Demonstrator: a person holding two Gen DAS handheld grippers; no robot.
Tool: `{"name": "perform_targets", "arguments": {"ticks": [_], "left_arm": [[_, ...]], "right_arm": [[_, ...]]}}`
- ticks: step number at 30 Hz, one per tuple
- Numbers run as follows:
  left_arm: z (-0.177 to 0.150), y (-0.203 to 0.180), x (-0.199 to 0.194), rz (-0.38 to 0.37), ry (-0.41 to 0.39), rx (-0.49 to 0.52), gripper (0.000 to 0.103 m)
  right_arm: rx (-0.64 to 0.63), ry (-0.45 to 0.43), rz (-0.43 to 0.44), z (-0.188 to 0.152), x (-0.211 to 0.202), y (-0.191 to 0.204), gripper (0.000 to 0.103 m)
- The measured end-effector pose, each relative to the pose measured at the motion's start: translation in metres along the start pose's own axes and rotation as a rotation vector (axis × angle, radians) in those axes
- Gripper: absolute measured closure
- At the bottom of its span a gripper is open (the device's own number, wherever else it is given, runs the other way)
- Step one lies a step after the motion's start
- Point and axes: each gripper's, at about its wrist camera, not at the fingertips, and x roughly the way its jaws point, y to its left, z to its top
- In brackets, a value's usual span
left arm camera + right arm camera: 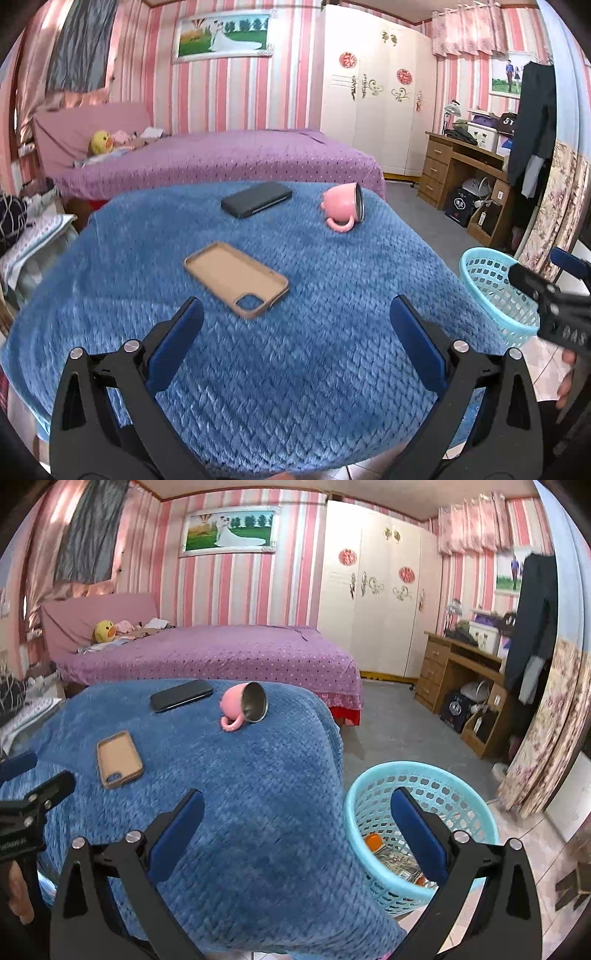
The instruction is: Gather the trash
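Since nothing left on the counter [332,332] under its blue blanket really looks like trash to me, the biggest risk is that I grab the wrong thing: the tan phone case [236,278] lies nearest my left tool [295,321], with the dark phone [256,199] and the tipped pink cup [341,208] further back, and any of those going into the bin would be a mistake. The turquoise basket [421,830] stands on the floor just beside the counter's edge, below my right tool [297,812], so a careless swing could knock it over. It's a light-looking plastic mesh bin with what seem to be wrappers and something orange at the bottom; I can't tell exactly what. Both tools are spread wide with nothing between the pads. That cup near the far edge could roll off if the blanket gets tugged.
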Motion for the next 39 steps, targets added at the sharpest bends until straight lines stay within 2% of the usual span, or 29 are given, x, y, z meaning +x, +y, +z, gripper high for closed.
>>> {"name": "perform_targets", "arguments": {"ticks": [10,21,32,39], "left_arm": [[-0.006,-0.008,-0.011,-0.016,-0.046,0.006,0.005],[-0.007,-0.019,-0.008,-0.037,-0.069,0.02,0.005],[-0.005,-0.023,-0.009,-0.024,-0.118,0.043,0.005],[-0.005,-0.02,-0.008,-0.025,-0.115,0.04,0.005]], "right_arm": [[-0.013,-0.058,-0.049,0.003,-0.026,0.002,0.005],[-0.01,-0.07,-0.062,0.005,-0.025,-0.006,0.004],[-0.002,-0.071,-0.066,0.002,-0.017,-0.01,0.004],[-0.001,-0.068,-0.066,0.001,-0.014,-0.011,0.004]]}}
